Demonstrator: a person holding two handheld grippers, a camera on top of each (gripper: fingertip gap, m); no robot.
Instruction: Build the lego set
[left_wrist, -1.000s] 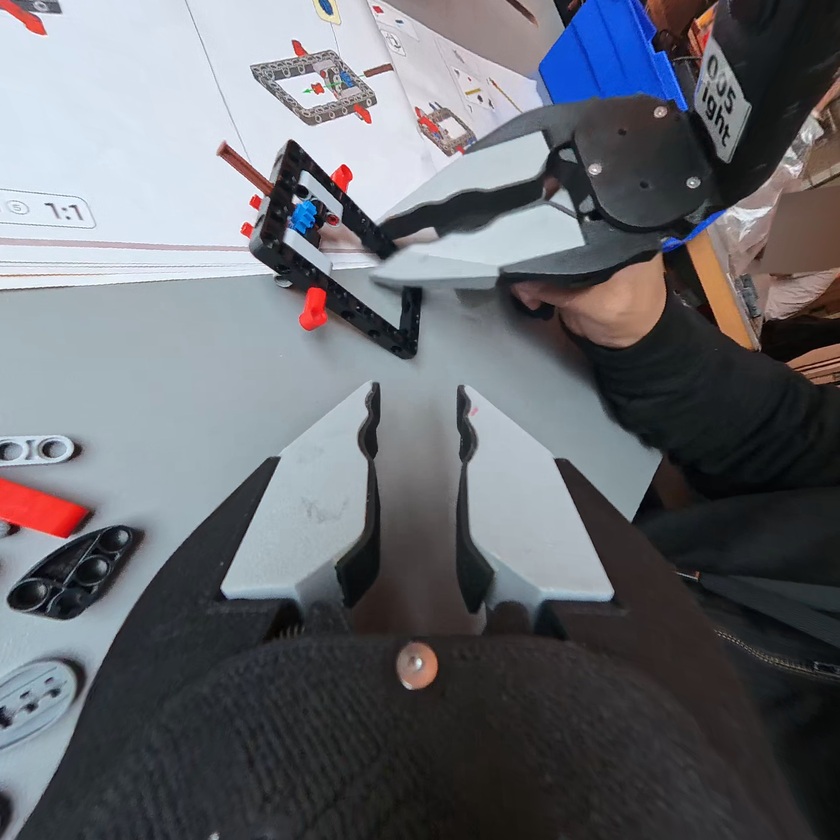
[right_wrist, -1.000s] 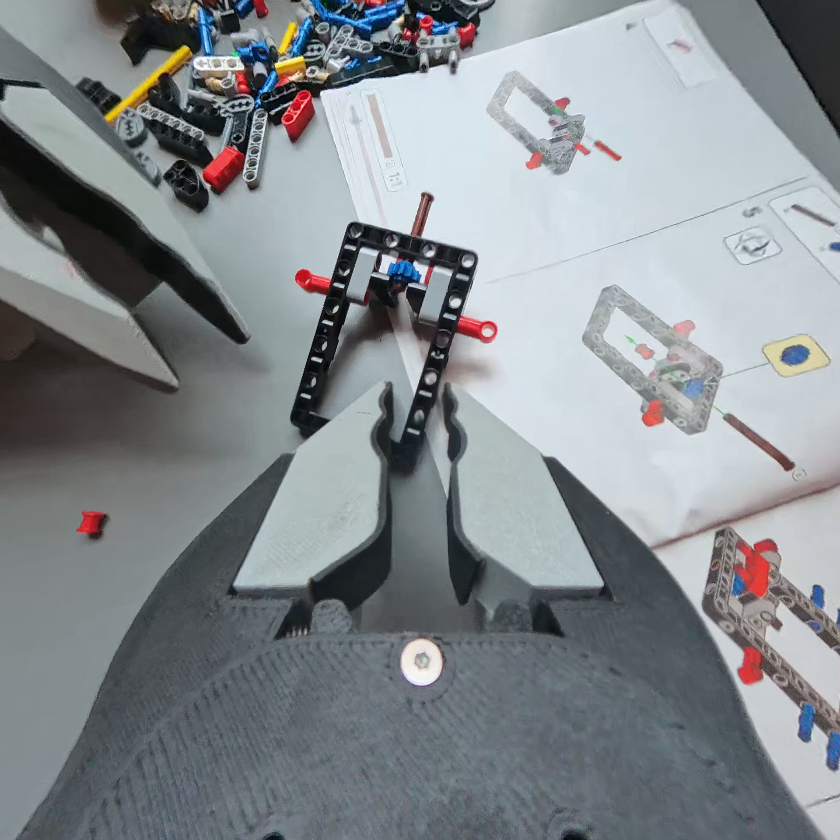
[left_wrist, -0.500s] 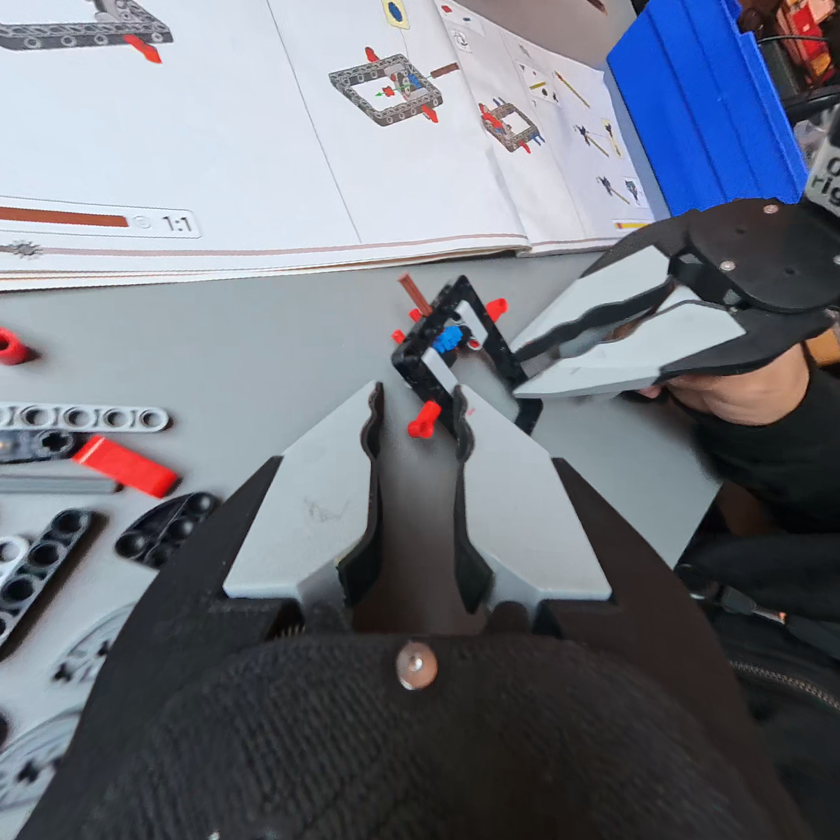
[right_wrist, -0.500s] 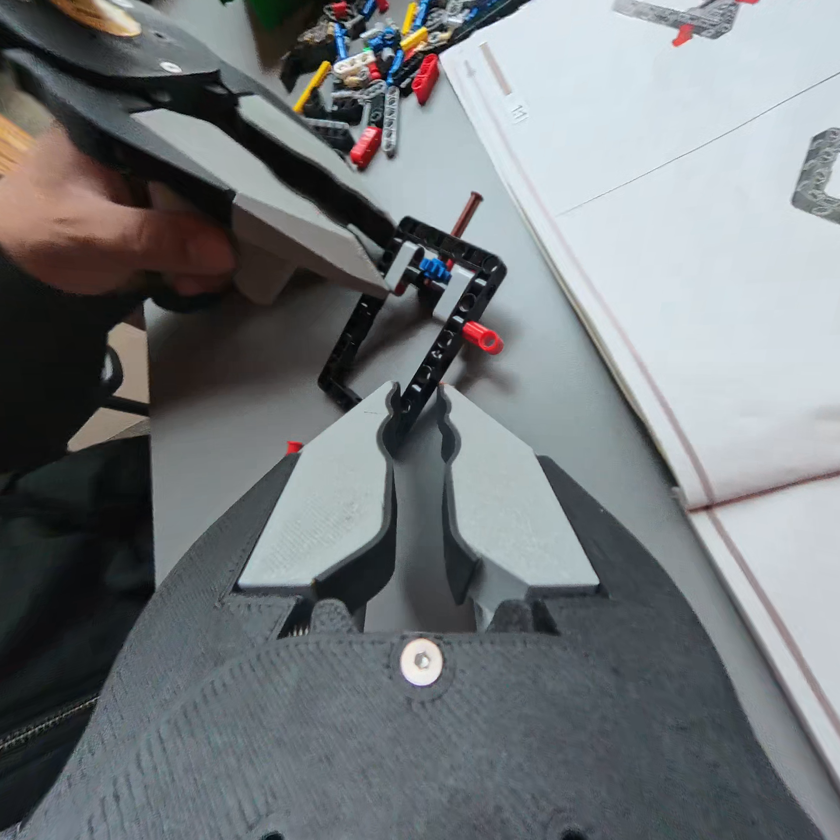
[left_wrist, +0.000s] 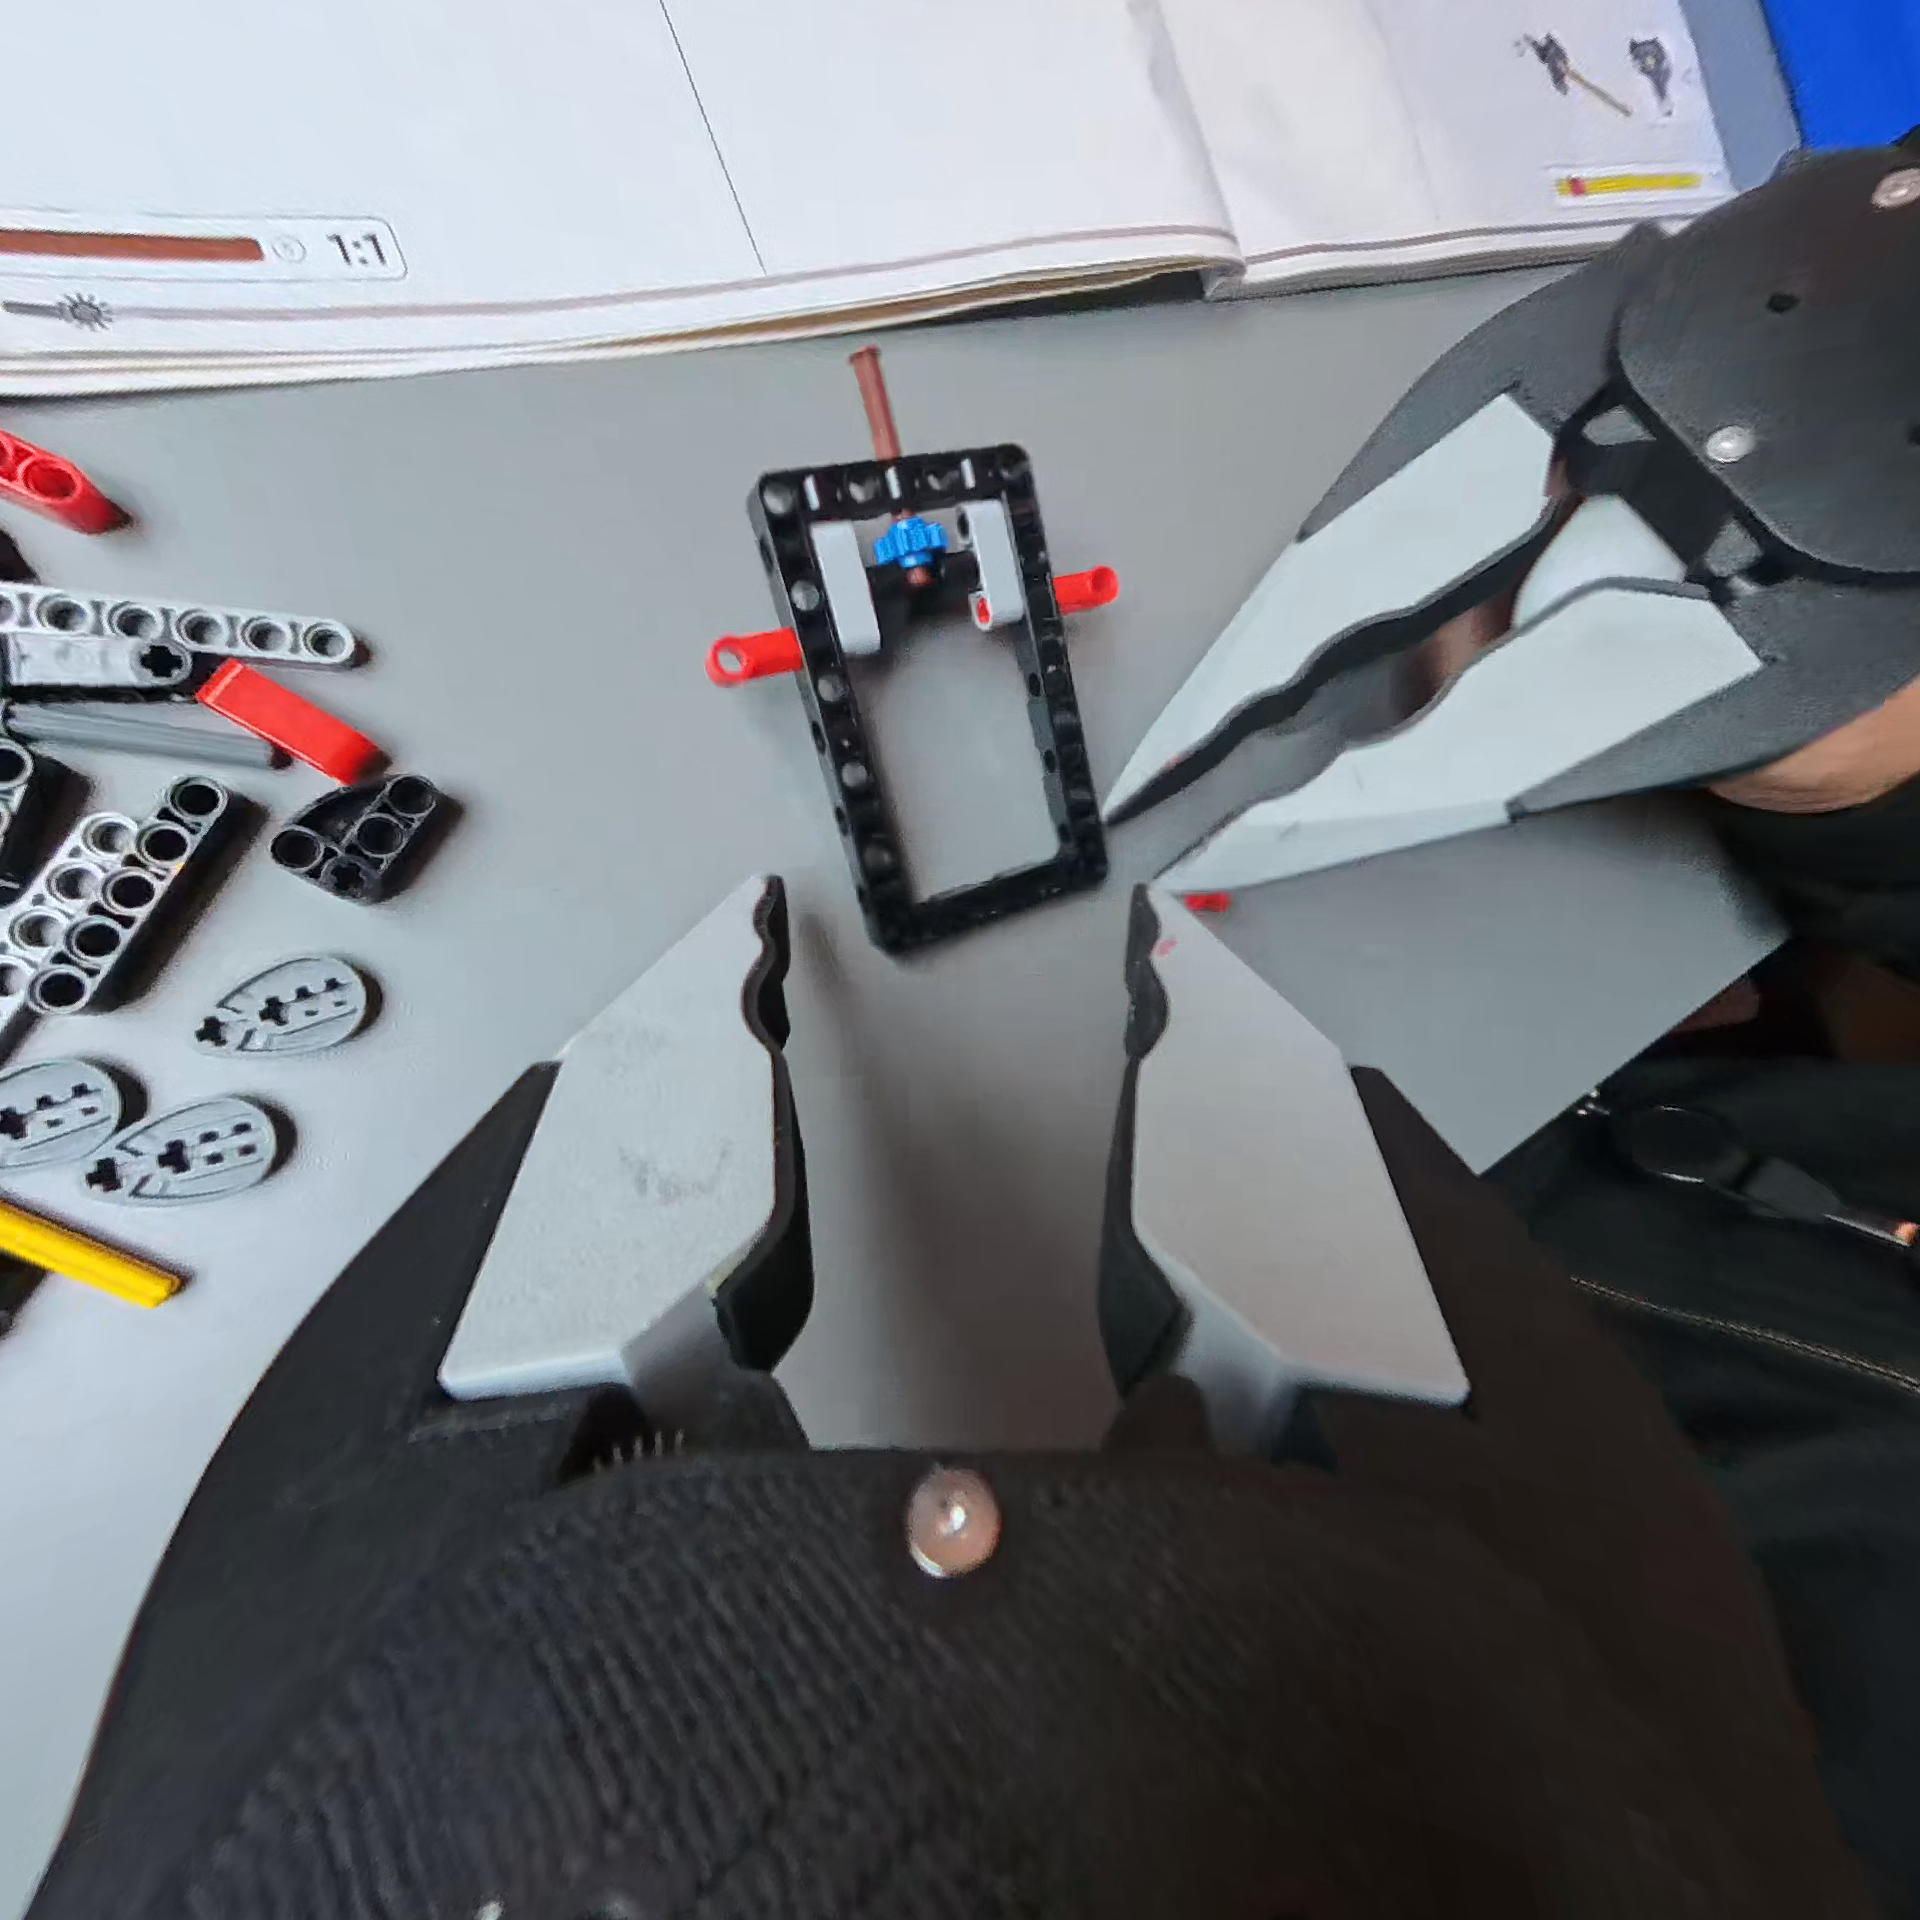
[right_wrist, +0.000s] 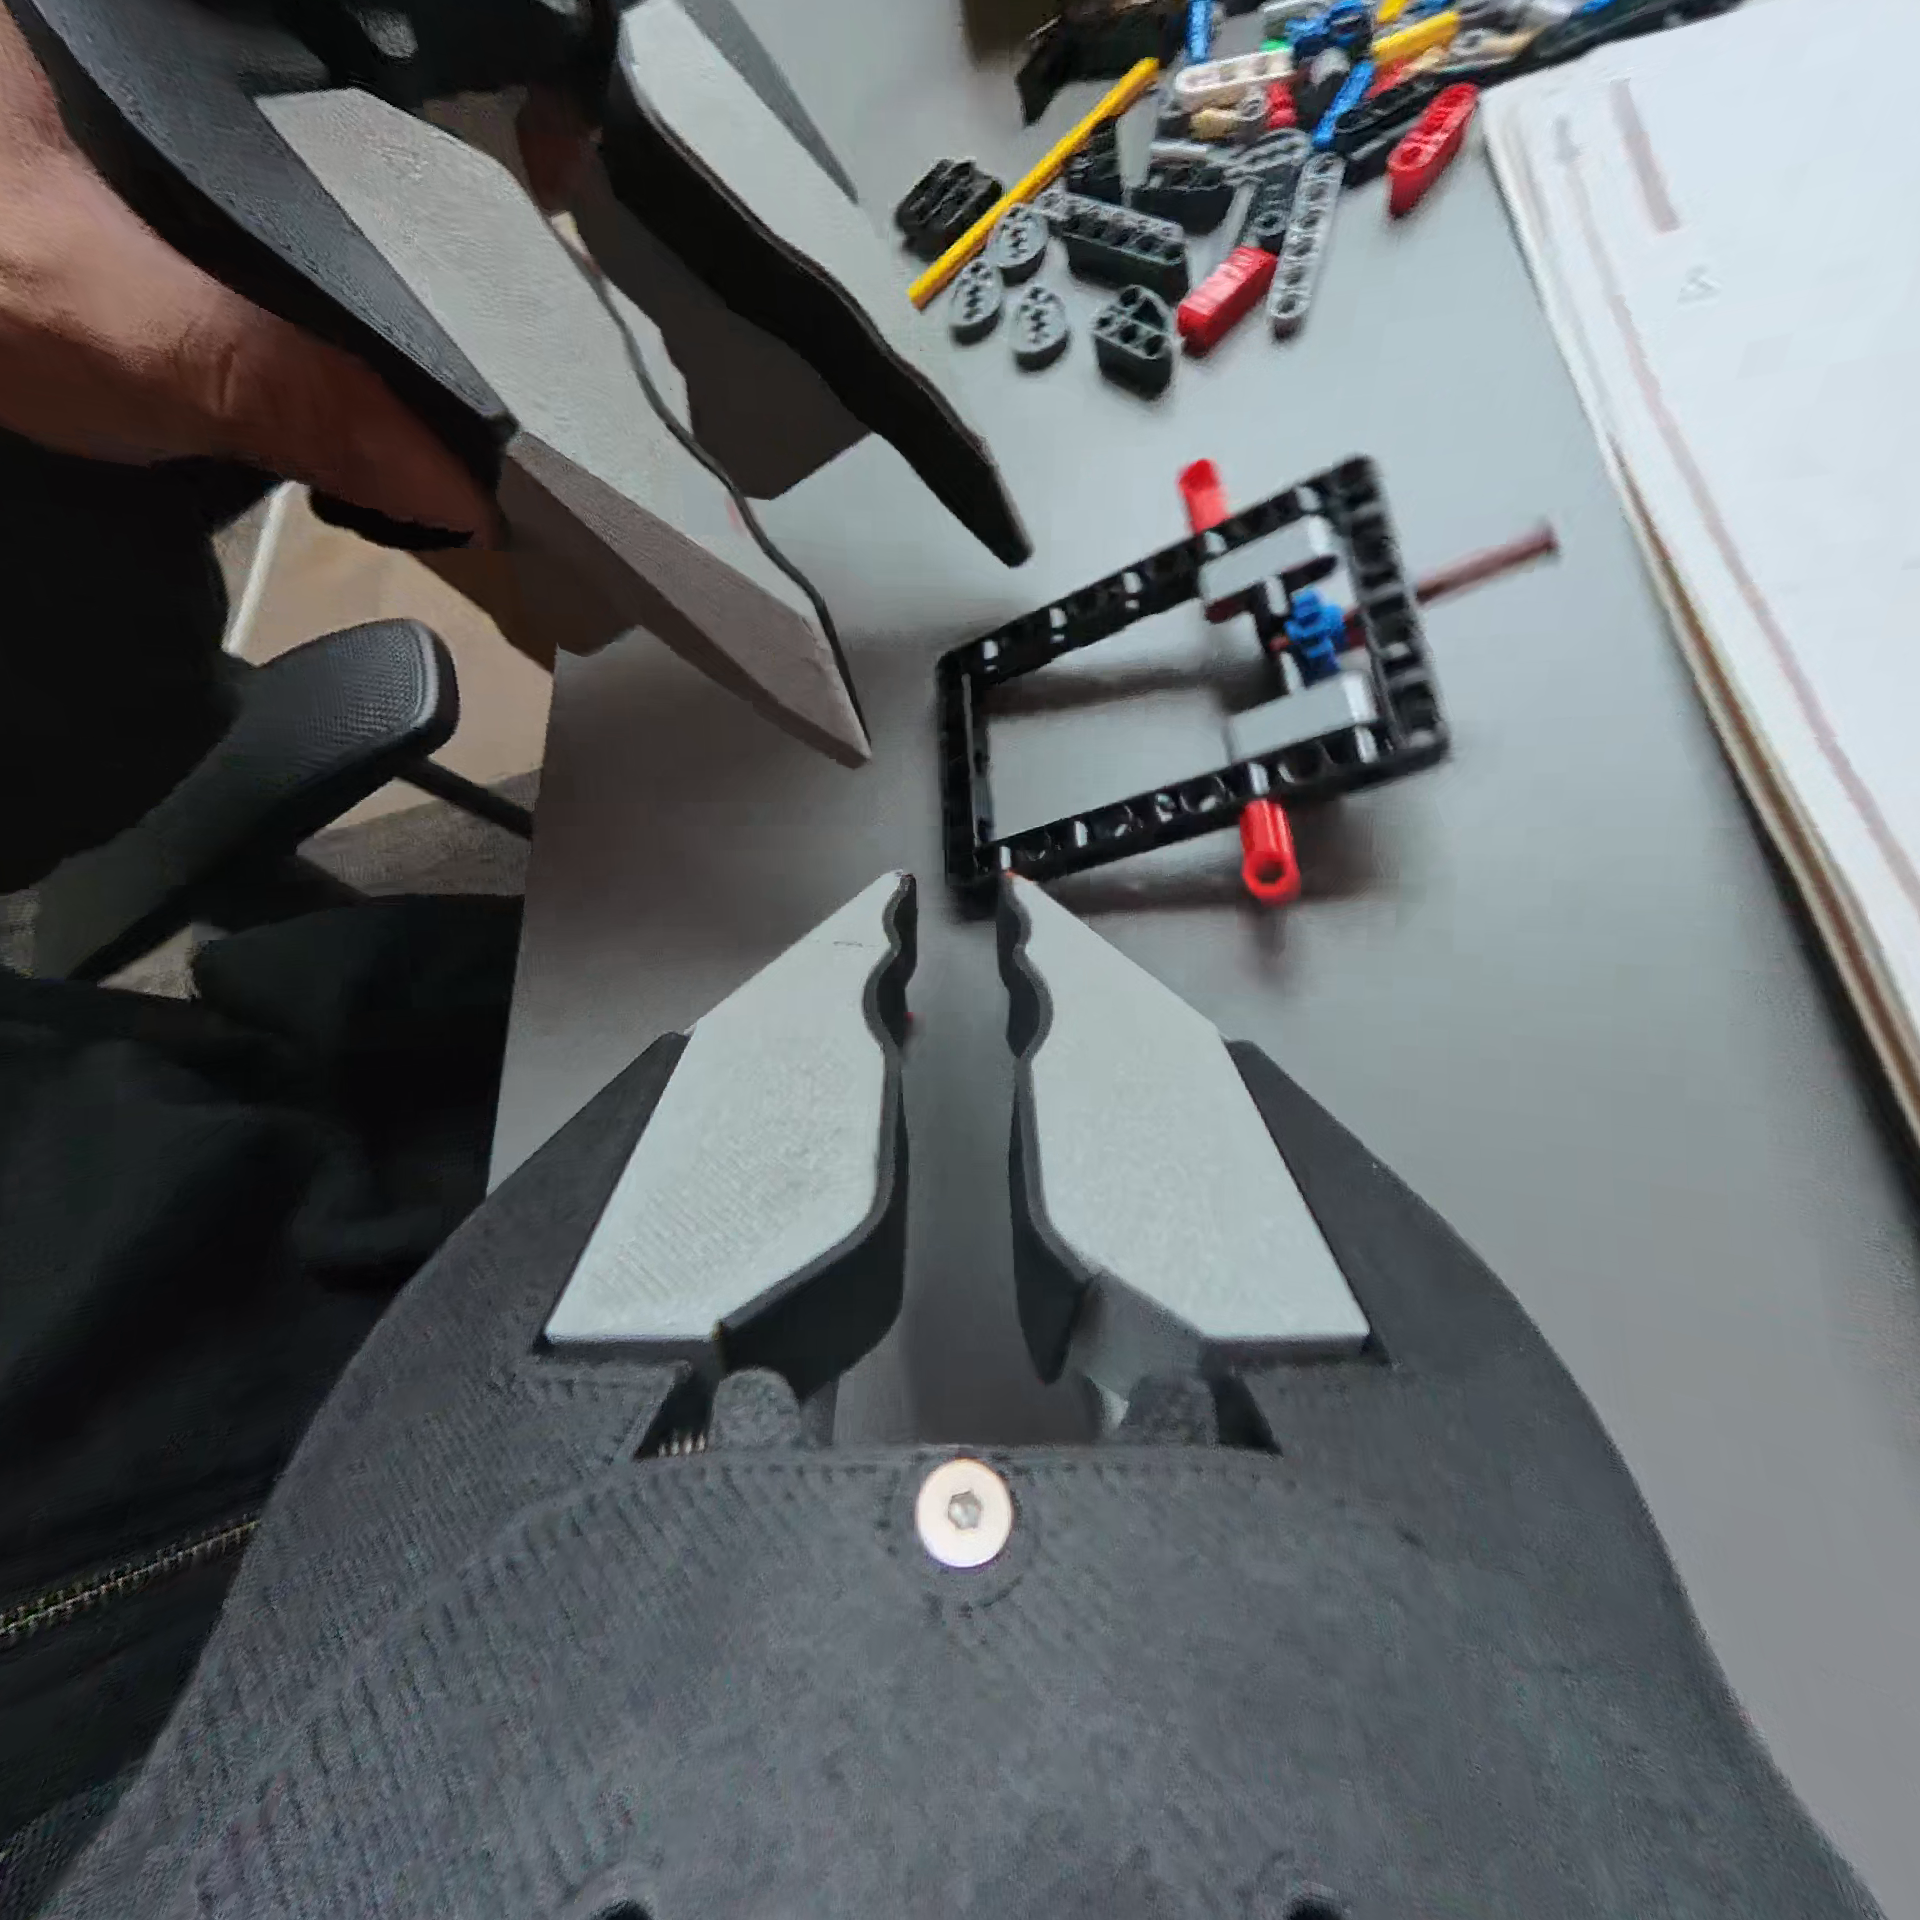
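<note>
A black rectangular lego frame (left_wrist: 836, 727) lies flat on the grey table, with a blue gear (left_wrist: 907, 542), a brown axle (left_wrist: 873, 400) and red pins (left_wrist: 748, 657) at its far end. My left gripper (left_wrist: 956, 914) is wide open and empty, just short of the frame's near end. My right gripper (right_wrist: 956, 899) has its fingers a narrow gap apart with nothing between them, tips at the frame's corner (right_wrist: 956, 758). The right gripper also shows in the left wrist view (left_wrist: 1138, 847), and the left gripper shows in the right wrist view (right_wrist: 940, 655).
An open instruction booklet (left_wrist: 623, 156) lies beyond the frame. Loose lego parts (left_wrist: 156, 779) are spread at the left and also show in the right wrist view (right_wrist: 1195, 208). A small red piece (left_wrist: 1205, 902) lies under the right gripper. The table edge (left_wrist: 1662, 1039) is close by. About 6 centimeters separates my left fingertips from the blue gear (left_wrist: 907, 542). The right camera catches it too, in the right wrist view (right_wrist: 1308, 612).
The frame was held tilted up by my right gripper and now lies flat, released. My left gripper has opened wide and pulled back from the frame.
</note>
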